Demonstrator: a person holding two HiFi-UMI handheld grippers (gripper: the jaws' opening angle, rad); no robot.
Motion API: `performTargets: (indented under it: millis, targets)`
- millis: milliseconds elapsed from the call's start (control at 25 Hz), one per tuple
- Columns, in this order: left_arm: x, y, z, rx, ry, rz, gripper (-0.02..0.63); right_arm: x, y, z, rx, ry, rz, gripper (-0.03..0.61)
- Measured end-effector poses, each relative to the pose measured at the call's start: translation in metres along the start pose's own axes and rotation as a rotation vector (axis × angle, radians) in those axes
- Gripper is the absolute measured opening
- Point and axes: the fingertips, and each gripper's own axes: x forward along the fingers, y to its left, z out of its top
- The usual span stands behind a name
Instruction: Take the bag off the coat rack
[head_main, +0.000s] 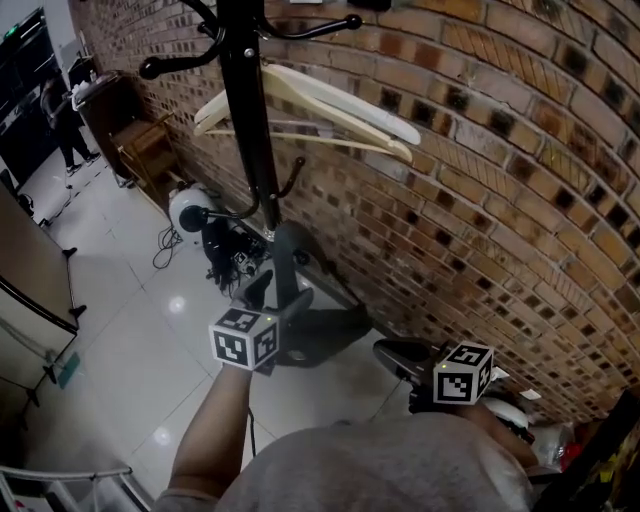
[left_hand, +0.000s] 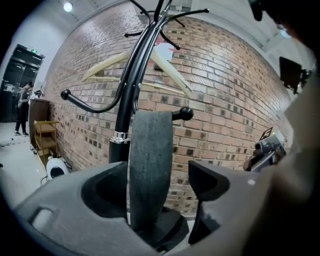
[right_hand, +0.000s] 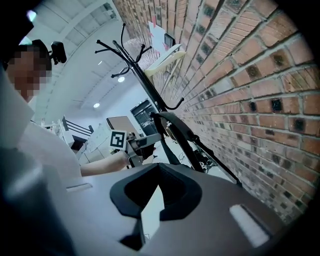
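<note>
A black coat rack (head_main: 245, 110) stands against the brick wall. A grey bag (head_main: 320, 335) hangs low beside its pole, and the bag's broad strap (head_main: 285, 255) runs up to a knobbed hook (left_hand: 185, 114). My left gripper (head_main: 278, 293) is open around that strap (left_hand: 150, 165). The strap lies close to the left jaw and well apart from the right one. Below the jaws the bag's body (left_hand: 165, 227) shows. My right gripper (head_main: 395, 352) is lower right near the wall, shut and holding nothing (right_hand: 156, 170). Its view shows the left gripper (right_hand: 150, 141) at the strap (right_hand: 175, 125).
A wooden hanger (head_main: 320, 110) hangs high on the rack. The brick wall (head_main: 500, 180) is close on the right. A white round appliance (head_main: 185, 208) with cables sits on the floor behind the pole. A wooden cart (head_main: 150, 150) and a person (head_main: 62, 120) are far left.
</note>
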Motion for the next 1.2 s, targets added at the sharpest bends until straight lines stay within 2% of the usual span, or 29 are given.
performTargets:
  millis: [240, 320, 480, 600, 640, 1200]
  targets:
    - [0.031, 0.018, -0.025, -0.024, 0.056, -0.012, 0.383, 0.001, -0.023, 0.003, 0.031, -0.003, -0.036, -0.002]
    - [0.035, 0.017, -0.029, -0.052, 0.054, -0.043, 0.347, 0.003, -0.028, 0.004, 0.041, -0.003, -0.039, -0.002]
    - [0.037, 0.015, -0.029, -0.063, 0.049, -0.079, 0.216, 0.012, -0.032, 0.006, 0.047, 0.002, -0.027, -0.002]
    - [0.036, 0.019, -0.027, -0.020, 0.041, -0.048, 0.041, 0.016, -0.034, 0.006, 0.050, 0.004, -0.020, -0.002]
    - [0.036, 0.019, -0.027, -0.012, 0.039, -0.047, 0.025, 0.017, -0.035, 0.006, 0.052, 0.004, -0.018, -0.002]
    - [0.026, 0.003, -0.017, -0.093, 0.034, -0.068, 0.003, 0.012, -0.036, 0.010, 0.053, -0.013, -0.011, -0.002]
